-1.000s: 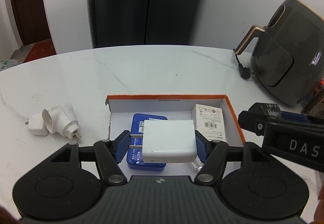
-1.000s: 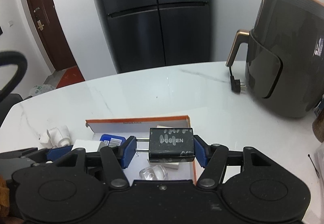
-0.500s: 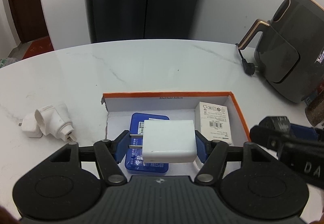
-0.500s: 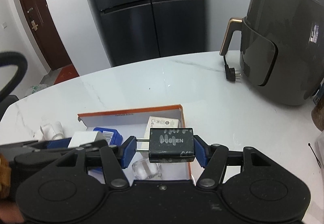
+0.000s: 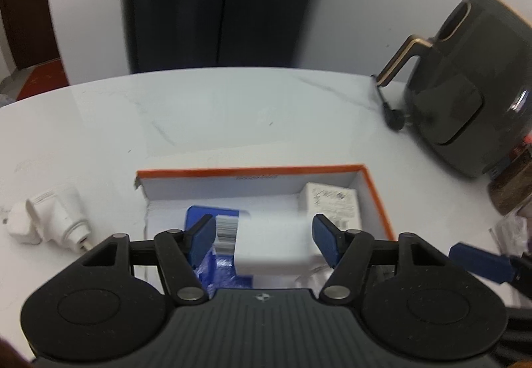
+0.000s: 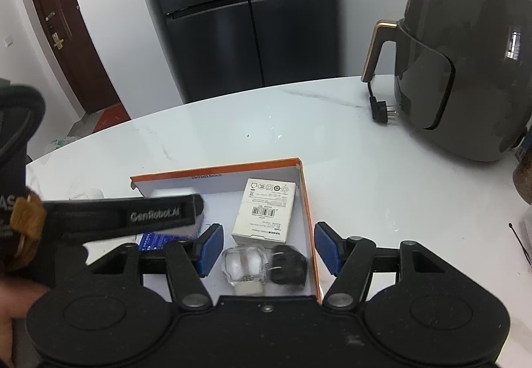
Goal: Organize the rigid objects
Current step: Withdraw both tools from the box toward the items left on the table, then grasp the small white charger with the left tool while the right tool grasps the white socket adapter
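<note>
An orange-edged white cardboard box [image 5: 252, 172] [image 6: 216, 170] lies on the marble table. My left gripper [image 5: 264, 236] is shut on a white charger [image 5: 272, 245] just above the box, over a blue case [image 5: 219, 268]; this view is blurred. My right gripper [image 6: 268, 246] hangs over the box's right corner. Its jaws are opening, with nothing pressed between the pads. A black charger [image 6: 287, 265] lies in the box below them, beside a small glass jar [image 6: 244, 265]. A white labelled carton [image 6: 266, 208] lies further in.
Two white plug adapters [image 5: 50, 221] lie on the table left of the box. A dark air fryer [image 6: 465, 68] with its loose plug [image 6: 382, 108] stands at the right. A black fridge [image 6: 246, 12] is behind the table. The left gripper's body [image 6: 149, 213] crosses the right wrist view.
The right jaws have spread and the black charger has left them; it now lies in the box by the jar. The left gripper has shifted a little with the white charger.
</note>
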Demonstrator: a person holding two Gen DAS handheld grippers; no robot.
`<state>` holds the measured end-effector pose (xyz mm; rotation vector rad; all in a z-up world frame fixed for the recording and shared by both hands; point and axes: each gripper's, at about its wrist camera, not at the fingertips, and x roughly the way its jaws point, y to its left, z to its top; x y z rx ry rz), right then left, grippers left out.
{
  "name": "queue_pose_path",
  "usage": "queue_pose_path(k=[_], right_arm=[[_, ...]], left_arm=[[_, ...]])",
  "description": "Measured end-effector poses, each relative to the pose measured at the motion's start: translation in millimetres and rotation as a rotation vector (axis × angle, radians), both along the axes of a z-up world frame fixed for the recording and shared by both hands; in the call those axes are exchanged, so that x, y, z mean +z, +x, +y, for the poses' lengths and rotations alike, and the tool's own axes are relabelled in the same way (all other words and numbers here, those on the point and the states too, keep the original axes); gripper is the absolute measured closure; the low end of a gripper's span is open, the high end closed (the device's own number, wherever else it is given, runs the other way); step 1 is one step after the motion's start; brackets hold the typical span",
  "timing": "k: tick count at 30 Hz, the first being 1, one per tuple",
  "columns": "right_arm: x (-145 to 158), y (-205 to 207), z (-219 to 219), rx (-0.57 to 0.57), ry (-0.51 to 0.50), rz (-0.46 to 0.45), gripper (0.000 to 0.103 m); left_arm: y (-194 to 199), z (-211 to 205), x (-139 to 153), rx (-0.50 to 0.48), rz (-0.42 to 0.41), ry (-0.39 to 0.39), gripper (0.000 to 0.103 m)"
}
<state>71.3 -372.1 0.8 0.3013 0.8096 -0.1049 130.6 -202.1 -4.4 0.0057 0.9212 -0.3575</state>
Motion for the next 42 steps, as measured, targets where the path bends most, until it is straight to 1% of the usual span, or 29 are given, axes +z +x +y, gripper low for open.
queue_pose_path(k=[1, 2, 6, 11, 13, 17, 22, 26, 29, 33, 37, 39, 42], right_arm=[[1.2, -1.9, 0.1, -0.002, 0.001, -0.003, 0.028], [2.7, -4.1, 0.7, -0.004, -0.001, -0.007, 0.027], [9.0, -13.1, 5.9, -0.017, -0.011, -0.021, 0.027], [16.6, -19.8, 23.4, 0.007, -0.022, -0.041, 0.026], [18.8, -20.8, 34.2, 0.02, -0.026, -0.046, 0.026], [21.1, -21.6, 56.0, 0.049, -0.017, -0.051, 0.025], [25.7, -19.4, 90.0, 0.099, -0.022, -0.057, 0.025], [26.9, -18.8, 113.2, 0.126, -0.021, -0.063, 0.024], [24.6, -19.1, 124.2, 0.131, -0.017, -0.057, 0.024], [18.5, -20.1, 133.9, 0.115, -0.013, -0.039, 0.024], [12.0, -21.9, 137.3, 0.082, -0.012, -0.021, 0.023], [9.4, -22.6, 137.9, 0.067, -0.012, -0.015, 0.023], [5.3, -21.7, 139.2, 0.049, -0.02, -0.004, 0.023]], left_arm=[[-0.5, -0.5, 2.3, -0.008, -0.004, -0.011, 0.033], [-1.9, -0.7, 5.0, -0.015, -0.013, -0.02, 0.033], [-9.4, 5.1, 11.7, -0.018, -0.03, -0.01, 0.032], [-24.5, 34.4, 17.1, 0.041, -0.034, -0.018, 0.028], [-32.1, 49.4, 19.5, 0.059, -0.045, -0.003, 0.027], [-45.3, 91.4, 21.4, 0.128, -0.049, 0.0, 0.022], [-50.2, 151.9, 12.5, 0.24, -0.036, 0.051, 0.02], [-36.6, 199.2, -1.0, 0.336, -0.03, 0.1, 0.016], [-15.6, 224.6, -15.0, 0.372, -0.013, 0.121, 0.016], [14.6, 237.6, -31.2, 0.359, -0.01, 0.132, 0.015], [40.1, 231.4, -46.1, 0.293, -0.024, 0.163, 0.012], [50.3, 228.3, -52.0, 0.265, -0.023, 0.149, 0.011], [59.6, 225.1, -59.2, 0.24, -0.035, 0.168, 0.01]])
